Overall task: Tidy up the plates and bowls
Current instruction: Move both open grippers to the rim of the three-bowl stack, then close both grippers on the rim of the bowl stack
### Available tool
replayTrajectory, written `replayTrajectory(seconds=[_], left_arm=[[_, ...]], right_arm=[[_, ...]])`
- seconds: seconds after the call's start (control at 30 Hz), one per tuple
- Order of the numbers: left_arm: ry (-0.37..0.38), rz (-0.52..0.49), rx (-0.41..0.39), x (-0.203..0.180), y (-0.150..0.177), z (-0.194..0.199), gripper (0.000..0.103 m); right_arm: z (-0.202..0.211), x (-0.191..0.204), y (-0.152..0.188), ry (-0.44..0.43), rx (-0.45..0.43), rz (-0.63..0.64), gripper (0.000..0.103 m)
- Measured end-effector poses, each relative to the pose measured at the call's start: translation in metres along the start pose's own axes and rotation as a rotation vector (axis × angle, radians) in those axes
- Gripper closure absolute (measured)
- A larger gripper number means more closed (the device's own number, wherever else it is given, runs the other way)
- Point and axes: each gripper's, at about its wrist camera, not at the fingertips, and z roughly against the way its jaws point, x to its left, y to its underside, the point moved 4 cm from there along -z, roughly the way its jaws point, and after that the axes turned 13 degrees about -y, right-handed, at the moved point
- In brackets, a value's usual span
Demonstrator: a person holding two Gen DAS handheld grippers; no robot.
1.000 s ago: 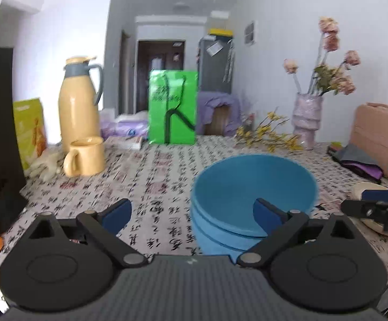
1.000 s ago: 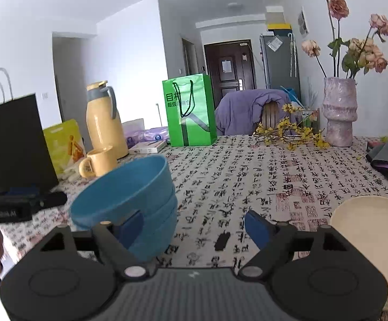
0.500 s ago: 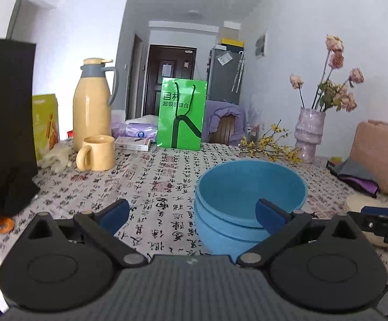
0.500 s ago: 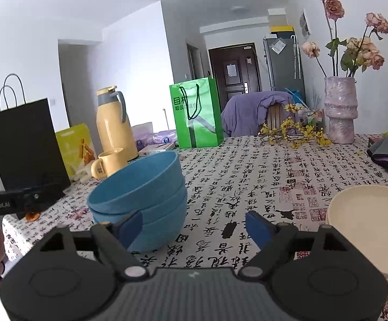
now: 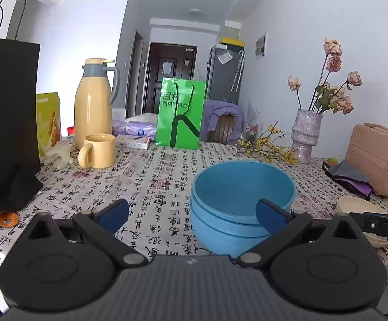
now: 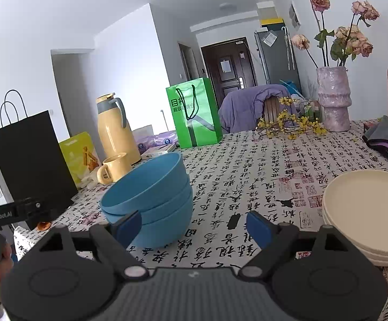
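A stack of three blue bowls [image 5: 240, 203] stands on the patterned tablecloth; it also shows in the right wrist view [image 6: 151, 195]. A stack of cream plates [image 6: 368, 214] sits at the right, partly seen in the left wrist view [image 5: 362, 211]. My left gripper [image 5: 192, 214] is open and empty, its right pad in front of the bowls' rim. My right gripper [image 6: 194, 227] is open and empty, between bowls and plates, its left pad in front of the bowl stack.
A black paper bag [image 5: 4, 123], yellow thermos [image 5: 93, 101], yellow mug [image 5: 99, 151] and green bag [image 5: 180, 113] stand at the back left. A vase of flowers [image 6: 333, 99], folded cloths [image 6: 386, 139] and a pink case [image 5: 376, 157] are at the right.
Both grippers have drawn back and risen slightly; the bowls and plates look smaller and farther. The bowl stack now rests level on the table. Both grippers stayed open.
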Motion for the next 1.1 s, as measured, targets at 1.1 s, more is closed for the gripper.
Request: replayTrajectory(seconds=[1.1], left_arm=[[0.266, 0.212, 0.535, -0.009, -0.015, -0.171, 0.028]], right_arm=[[-0.178, -0.068, -0.03, -0.253, 0.352, -0.532, 0.037]])
